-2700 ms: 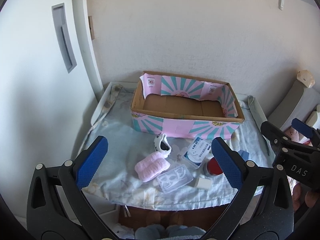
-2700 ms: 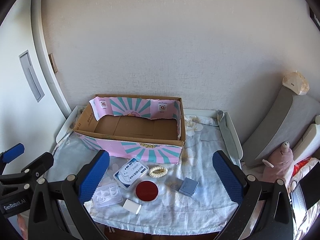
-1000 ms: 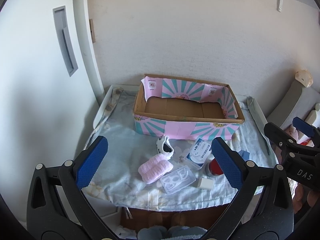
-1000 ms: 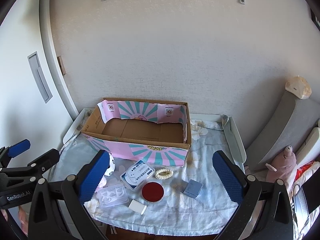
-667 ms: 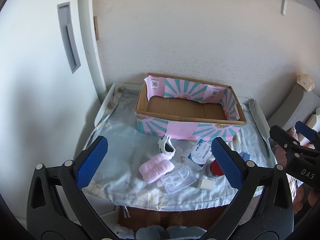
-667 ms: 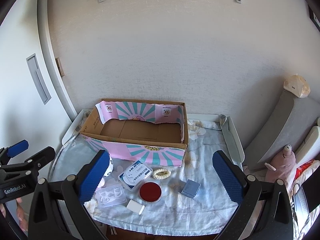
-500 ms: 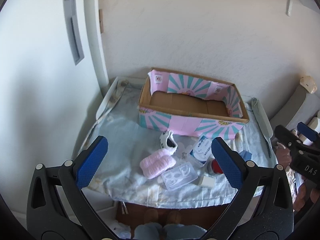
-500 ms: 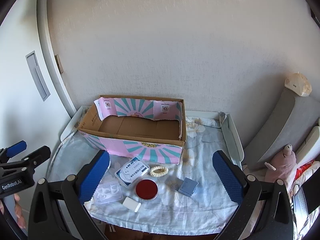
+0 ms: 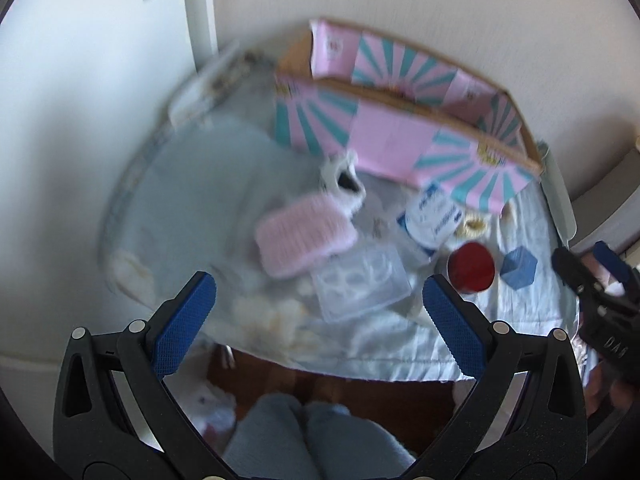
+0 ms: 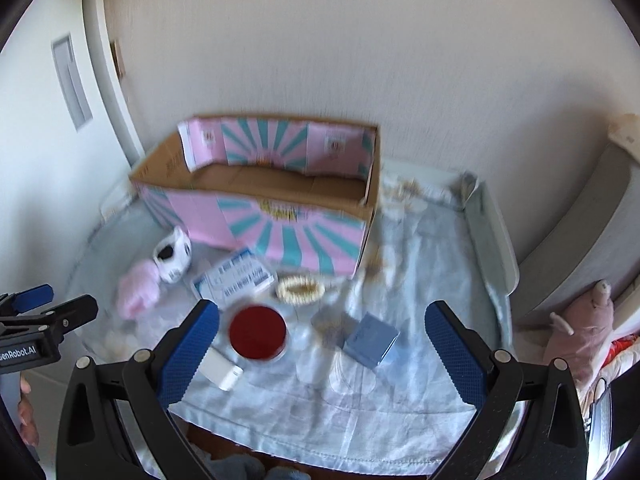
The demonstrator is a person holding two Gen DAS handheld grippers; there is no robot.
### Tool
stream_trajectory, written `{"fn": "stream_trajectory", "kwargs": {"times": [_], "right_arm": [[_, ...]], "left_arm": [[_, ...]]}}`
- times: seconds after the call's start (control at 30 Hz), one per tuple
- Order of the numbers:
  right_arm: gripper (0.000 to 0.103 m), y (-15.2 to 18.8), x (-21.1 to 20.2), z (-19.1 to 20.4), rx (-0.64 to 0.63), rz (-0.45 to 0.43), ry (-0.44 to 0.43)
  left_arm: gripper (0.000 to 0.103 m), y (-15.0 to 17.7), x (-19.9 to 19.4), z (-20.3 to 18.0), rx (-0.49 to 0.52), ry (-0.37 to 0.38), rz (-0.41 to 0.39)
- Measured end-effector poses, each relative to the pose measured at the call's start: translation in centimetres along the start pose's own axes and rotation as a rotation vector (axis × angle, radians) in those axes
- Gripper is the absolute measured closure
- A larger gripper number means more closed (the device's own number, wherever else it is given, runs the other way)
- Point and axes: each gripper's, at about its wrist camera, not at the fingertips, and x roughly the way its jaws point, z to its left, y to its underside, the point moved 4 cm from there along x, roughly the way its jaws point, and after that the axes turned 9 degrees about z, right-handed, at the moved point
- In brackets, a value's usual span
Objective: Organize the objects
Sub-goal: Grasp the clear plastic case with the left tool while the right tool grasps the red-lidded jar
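1. Toward the back edge of the table (image 10: 436,412), which is draped in a pale blue cloth, stands the pink-and-teal cardboard box (image 10: 264,216) (image 9: 404,136), open at the top; its floor shows bare cardboard.
2. Left gripper (image 9: 320,316): jaws wide, nothing between the blue pads. It hangs over the table's front edge, apart from every item.
3. Ahead of the left gripper, between the lines of its two fingers: clear plastic case (image 9: 360,280) nearest, pink knitted piece (image 9: 306,236) just behind it, touching or overlapping it; blur prevents telling which.
4. White-and-black baby shoe (image 10: 173,257) (image 9: 343,184) lies beside the pink piece, close to the box's front wall.
5. Right gripper (image 10: 322,344): jaws wide, holding nothing, over the front edge.
6. Between the right gripper's fingers: red round lid (image 10: 258,333) near the left finger, blue cube (image 10: 371,340) further right, apart from each other.
7. White-and-blue packet (image 10: 234,278) and cream beaded ring (image 10: 301,289) lie between these and the box. Small white block (image 10: 220,369) sits at the front edge, beside the left finger.
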Motion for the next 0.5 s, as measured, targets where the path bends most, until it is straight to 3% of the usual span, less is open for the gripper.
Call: {"fn": "stream_trajectory", "kwargs": {"times": [0.23, 0.5], "right_arm": [[0.002, 1.1, 4.6, 0.5, -0.023, -0.004, -0.017], [0.013, 1.2, 7.5, 1.9, -0.112, -0.025, -0.095]], "left_arm": [[0.0, 1.1, 5.8, -1.7, -0.039, 0.018, 0.103], [0.0, 0.4, 9.2, -3.2, -0.043, 0.017, 0.152]]}}
